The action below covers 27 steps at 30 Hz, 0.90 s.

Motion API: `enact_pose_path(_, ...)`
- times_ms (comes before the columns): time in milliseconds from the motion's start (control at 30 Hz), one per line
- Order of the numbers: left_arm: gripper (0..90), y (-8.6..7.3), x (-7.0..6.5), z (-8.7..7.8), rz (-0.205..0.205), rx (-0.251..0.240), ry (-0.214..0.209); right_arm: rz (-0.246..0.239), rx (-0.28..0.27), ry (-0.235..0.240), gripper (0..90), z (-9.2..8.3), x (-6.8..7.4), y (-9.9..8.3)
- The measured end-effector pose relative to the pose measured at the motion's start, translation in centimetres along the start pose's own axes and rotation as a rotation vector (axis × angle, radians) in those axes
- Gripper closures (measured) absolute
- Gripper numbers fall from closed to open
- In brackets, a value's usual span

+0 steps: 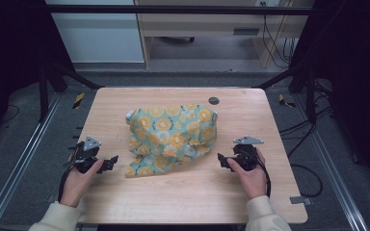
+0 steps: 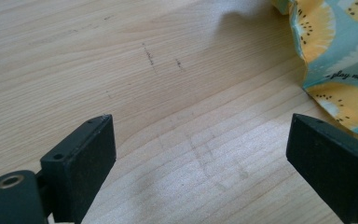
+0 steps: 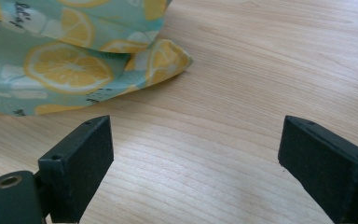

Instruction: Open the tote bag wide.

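We see the crumpled citrus-print cloth [image 1: 172, 138] mid-table, its long axis running from near-left corner to far-right, lettering "play with" legible on it, while our left gripper [image 1: 110, 163] and right gripper [image 1: 221, 160] rest low on either side, pointing inward, jaws wide and holding nothing.

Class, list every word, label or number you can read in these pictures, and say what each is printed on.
"play with": small dark script on the fruit-print cloth, in the left gripper view; the line runs off the edge.
More script on the cloth in the right gripper view: cut off and too blurred to read.
Sticker on the cabinet in the high view: too small to read.
Nothing printed on the table.
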<state>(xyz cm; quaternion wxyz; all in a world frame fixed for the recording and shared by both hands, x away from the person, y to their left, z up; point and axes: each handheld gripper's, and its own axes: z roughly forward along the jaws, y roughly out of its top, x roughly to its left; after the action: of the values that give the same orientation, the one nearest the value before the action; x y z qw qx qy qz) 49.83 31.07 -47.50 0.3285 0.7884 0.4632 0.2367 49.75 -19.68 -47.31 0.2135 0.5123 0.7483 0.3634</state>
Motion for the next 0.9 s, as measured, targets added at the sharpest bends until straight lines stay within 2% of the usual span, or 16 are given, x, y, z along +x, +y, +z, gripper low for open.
enact_pose_path(267,7.9,0.3,-0.2,-0.2,0.011,-0.017,0.001,0.004,0.001,-0.017,12.4,-0.2,-0.2,0.1)
enact_pose_path(433,7.8,0.4,-0.2,-0.2,0.025,-0.009,0.003,-0.018,-0.014,0.005,15.2,-0.7,0.0,0.5)
enact_pose_path(467,7.9,0.4,-0.2,-0.1,0.029,-0.007,0.004,-0.045,-0.028,0.008,18.4,-1.1,0.3,0.9)
enact_pose_path(600,7.9,0.4,-0.2,-0.2,0.029,-0.005,0.008,-0.058,-0.052,0.039,21.0,-1.9,1.0,1.9)
enact_pose_path(667,7.9,0.4,-0.2,-0.2,0.033,-0.001,0.011,-0.061,-0.058,0.038,22.3,-2.2,1.3,2.2)
enact_pose_path(733,8.0,0.4,-0.2,-0.2,0.036,-0.001,0.014,-0.077,-0.087,0.065,25.4,-2.9,1.9,3.8)
enact_pose_path(800,8.0,0.4,-0.2,-0.2,0.037,-0.002,0.019,-0.085,-0.091,0.072,27.0,-3.0,1.9,4.2)
enact_pose_path(833,8.0,0.4,-0.1,-0.1,0.037,-0.003,0.023,-0.11,-0.096,0.079,27.8,-3.0,2.2,5.1)
enact_pose_path(900,8.1,0.4,-0.2,-0.1,0.038,-0.001,0.024,-0.11,-0.099,0.091,27.3,-2.9,2.3,6.4)
